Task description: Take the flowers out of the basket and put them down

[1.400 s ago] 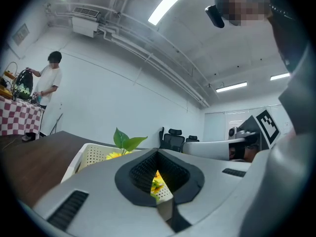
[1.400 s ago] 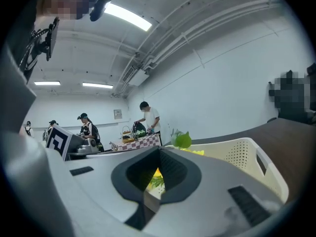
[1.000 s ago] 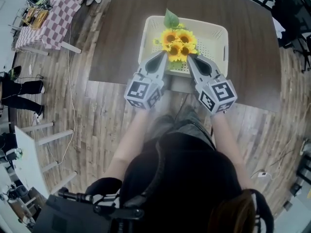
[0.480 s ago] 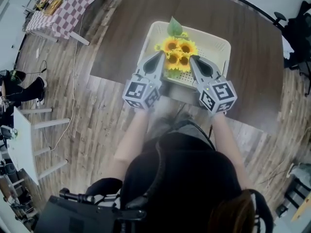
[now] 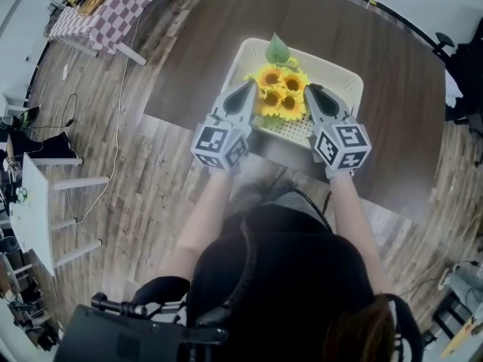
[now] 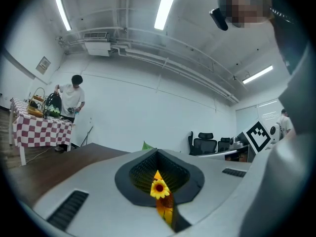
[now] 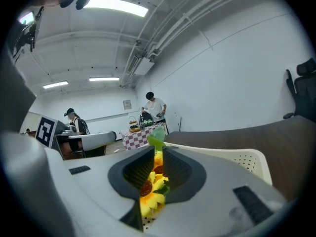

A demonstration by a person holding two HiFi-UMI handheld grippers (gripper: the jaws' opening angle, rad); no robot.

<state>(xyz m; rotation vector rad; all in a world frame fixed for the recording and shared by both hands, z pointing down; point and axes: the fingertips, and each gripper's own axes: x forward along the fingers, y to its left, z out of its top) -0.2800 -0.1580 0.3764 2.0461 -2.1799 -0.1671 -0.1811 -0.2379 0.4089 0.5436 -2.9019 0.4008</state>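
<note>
One brown table (image 5: 392,89) on plank floor (image 5: 136,187) | basket (image 5: 343,70) | left gripper (image 5: 251,87) pinches flowers (image 5: 281,93) | right gripper (image 5: 311,90) opening around them

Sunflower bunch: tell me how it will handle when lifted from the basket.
The sunflower bunch probably weighs little: thin petals and a single leaf suggest artificial blooms. Heads look soft, so they may flop or splay if gripped off-centre. It should not roll, but petals could catch on the perforated basket wall.
</note>
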